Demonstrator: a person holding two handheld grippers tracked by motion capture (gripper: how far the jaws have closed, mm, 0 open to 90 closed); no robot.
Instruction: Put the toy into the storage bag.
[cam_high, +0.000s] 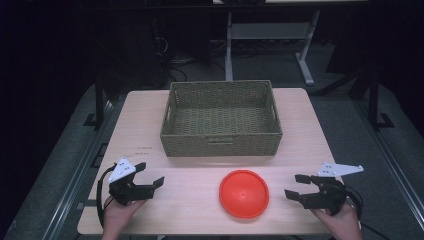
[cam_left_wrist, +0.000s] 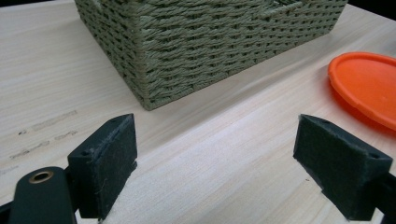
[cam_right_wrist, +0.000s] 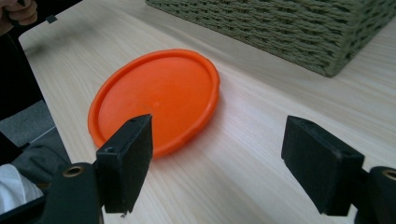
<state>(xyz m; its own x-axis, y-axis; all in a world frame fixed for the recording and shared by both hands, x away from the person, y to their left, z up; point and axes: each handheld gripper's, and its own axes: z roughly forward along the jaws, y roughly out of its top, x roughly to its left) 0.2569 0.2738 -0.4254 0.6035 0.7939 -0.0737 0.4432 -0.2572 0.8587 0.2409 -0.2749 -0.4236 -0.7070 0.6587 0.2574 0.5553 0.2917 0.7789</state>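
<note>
I am holding the left gripper (cam_high: 150, 174) low at the near left of the table (cam_high: 150, 130), its hand (cam_high: 117, 216) coming in from the near edge, jaws standing wide with nothing between them and aiming toward the woven basket (cam_high: 221, 140). I am keeping the right gripper (cam_high: 296, 186) low at the near right, jaws also spread wide and empty, pointing left at the orange disc (cam_high: 244, 194). The orange disc is lying flat on the table between the two grippers, just in front of the basket and touched by neither.

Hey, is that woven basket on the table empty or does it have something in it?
Empty. In the high view the basket shows only its bare woven floor; the orange disc lies outside on the table.
</note>
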